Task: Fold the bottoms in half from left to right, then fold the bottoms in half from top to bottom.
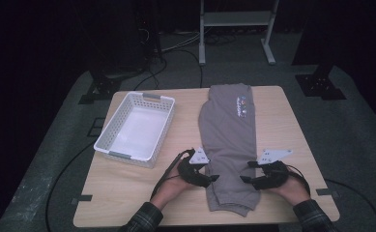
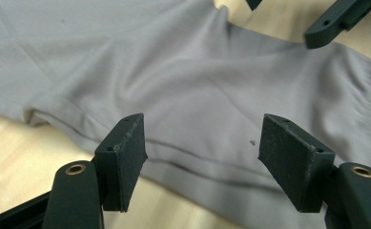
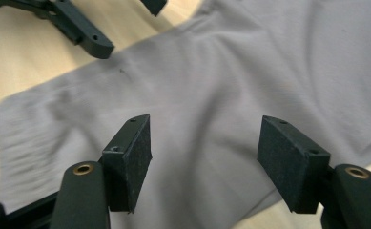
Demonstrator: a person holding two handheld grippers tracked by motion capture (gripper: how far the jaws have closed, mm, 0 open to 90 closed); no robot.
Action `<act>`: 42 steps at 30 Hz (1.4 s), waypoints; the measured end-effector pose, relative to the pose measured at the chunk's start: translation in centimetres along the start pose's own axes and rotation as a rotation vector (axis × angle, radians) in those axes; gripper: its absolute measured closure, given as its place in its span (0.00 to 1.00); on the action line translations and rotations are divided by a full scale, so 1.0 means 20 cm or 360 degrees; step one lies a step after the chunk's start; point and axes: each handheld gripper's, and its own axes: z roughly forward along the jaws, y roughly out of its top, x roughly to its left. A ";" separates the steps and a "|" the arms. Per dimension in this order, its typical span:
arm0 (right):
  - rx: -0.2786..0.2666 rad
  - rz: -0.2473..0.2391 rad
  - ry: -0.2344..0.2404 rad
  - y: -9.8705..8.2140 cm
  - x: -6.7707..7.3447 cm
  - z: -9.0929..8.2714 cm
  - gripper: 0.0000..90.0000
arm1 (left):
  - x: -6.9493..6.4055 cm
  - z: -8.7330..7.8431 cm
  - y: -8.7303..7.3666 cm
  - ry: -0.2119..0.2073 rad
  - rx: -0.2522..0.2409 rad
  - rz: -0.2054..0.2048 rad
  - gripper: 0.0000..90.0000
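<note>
Wood-grain table point(image 1: 127, 193), pale and rectangular with rounded corners, fills the middle of the high view. We see it standing on a grey carpeted floor point(image 1: 364, 140) in a dim room whose edges fall into darkness. Black cables point(image 1: 176, 53) run across the floor behind it, and the lower legs of a white metal frame point(image 1: 236, 29) stand at the far side. Dark stands point(image 1: 321, 82) sit beyond the two far corners.

On the left half of the table rests a white plastic basket point(image 1: 112, 147) with slotted walls, set at a slight angle. A grey garment point(image 1: 229, 140) lies lengthwise down the middle, from the far edge to near the person's edge, with a small coloured print point(image 1: 241, 105) close to its far end.

We see two hands in plaid sleeves point(image 1: 142, 220) come in from the bottom. The left tool point(image 1: 213, 178) sits at the garment's left edge, the right tool point(image 1: 246, 179) at its right edge, both near the person's end. In the left gripper view and the right gripper view, each tool's jaws stand apart above the cloth, with nothing pinched between them.
</note>
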 end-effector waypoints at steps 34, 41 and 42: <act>0.0212 -0.0238 0.0132 -0.15 0.37 0.01 0.78 | -0.30 -0.09 -0.09 -0.0188 0.0029 0.0117 0.23; 0.0238 -0.0206 0.0140 -0.13 0.37 0.01 0.89 | -0.32 -0.05 -0.08 -0.0186 0.0042 0.0158 0.20; 0.0234 -0.0213 0.0144 -0.13 0.36 0.01 0.89 | -0.32 -0.05 -0.07 -0.0180 0.0044 0.0167 0.20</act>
